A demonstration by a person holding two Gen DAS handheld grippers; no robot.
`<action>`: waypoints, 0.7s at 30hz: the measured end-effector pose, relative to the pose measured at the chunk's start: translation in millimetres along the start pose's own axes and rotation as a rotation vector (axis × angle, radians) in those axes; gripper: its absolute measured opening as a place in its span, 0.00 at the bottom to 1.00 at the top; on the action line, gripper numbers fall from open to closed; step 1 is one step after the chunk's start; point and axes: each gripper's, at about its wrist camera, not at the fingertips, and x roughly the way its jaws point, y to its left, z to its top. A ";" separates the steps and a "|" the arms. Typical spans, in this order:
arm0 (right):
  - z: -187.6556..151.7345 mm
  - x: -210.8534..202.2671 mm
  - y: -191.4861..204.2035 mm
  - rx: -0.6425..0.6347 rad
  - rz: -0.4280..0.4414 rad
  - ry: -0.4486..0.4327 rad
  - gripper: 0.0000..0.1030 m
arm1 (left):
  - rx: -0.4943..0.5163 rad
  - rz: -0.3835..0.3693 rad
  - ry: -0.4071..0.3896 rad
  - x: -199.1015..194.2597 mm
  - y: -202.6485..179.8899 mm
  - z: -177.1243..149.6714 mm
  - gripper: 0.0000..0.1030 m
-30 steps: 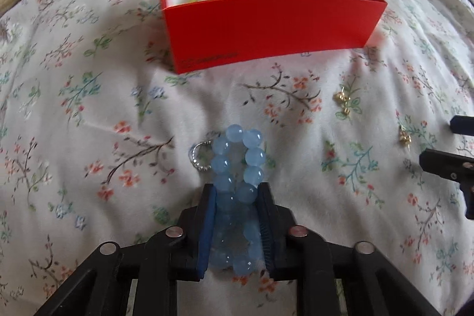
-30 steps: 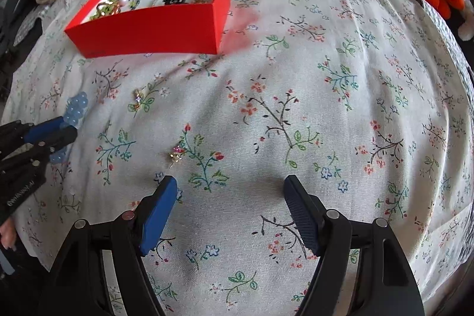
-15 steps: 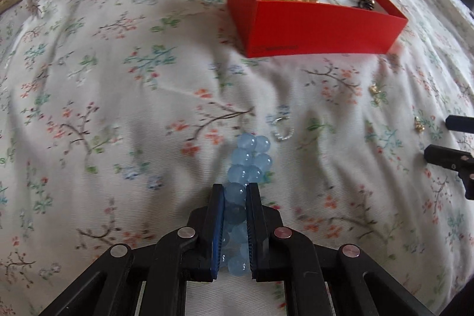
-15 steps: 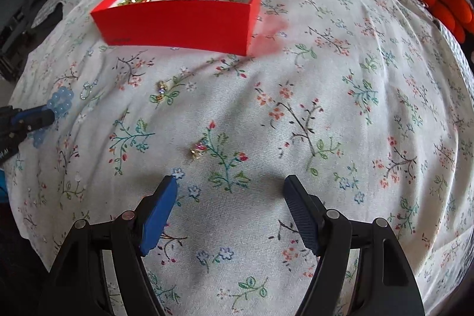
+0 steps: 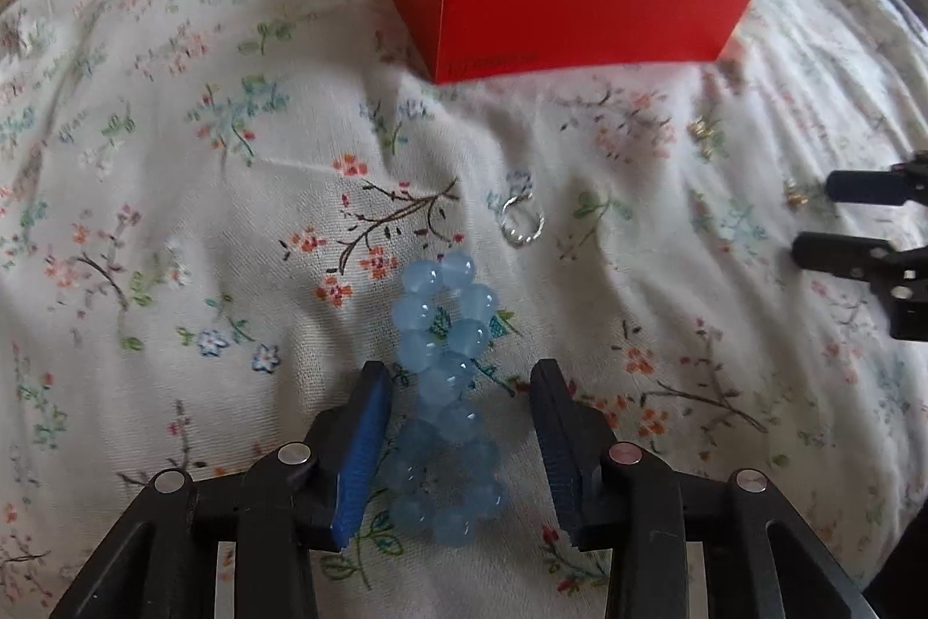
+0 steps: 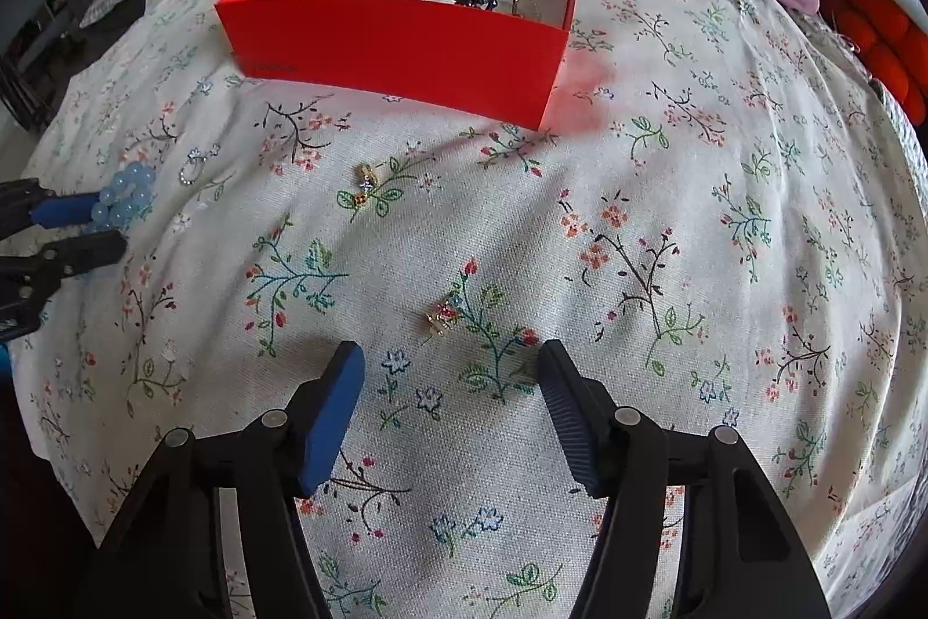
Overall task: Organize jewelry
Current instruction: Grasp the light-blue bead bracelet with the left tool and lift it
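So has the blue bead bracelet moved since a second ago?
Yes. The bracelet went left, away from the silver ring; the left fingers have just opened off it.

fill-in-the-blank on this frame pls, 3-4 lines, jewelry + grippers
1. The bead bracelet between the left gripper's open jaws is light ____.
2. The open box already holding jewelry is ____.
3. The silver ring lies on the ____ bedspread, outside the box.
4. The right gripper holds ____.

Answers: blue; red; floral; nothing

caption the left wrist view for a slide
Left claw just opened around the blue bracelet on the bedspread.
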 end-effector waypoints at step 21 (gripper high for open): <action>36.4 -1.8 65.1 -0.071 0.118 -0.034 0.54 | -0.143 0.056 -0.041 -25.2 36.0 -0.9 0.08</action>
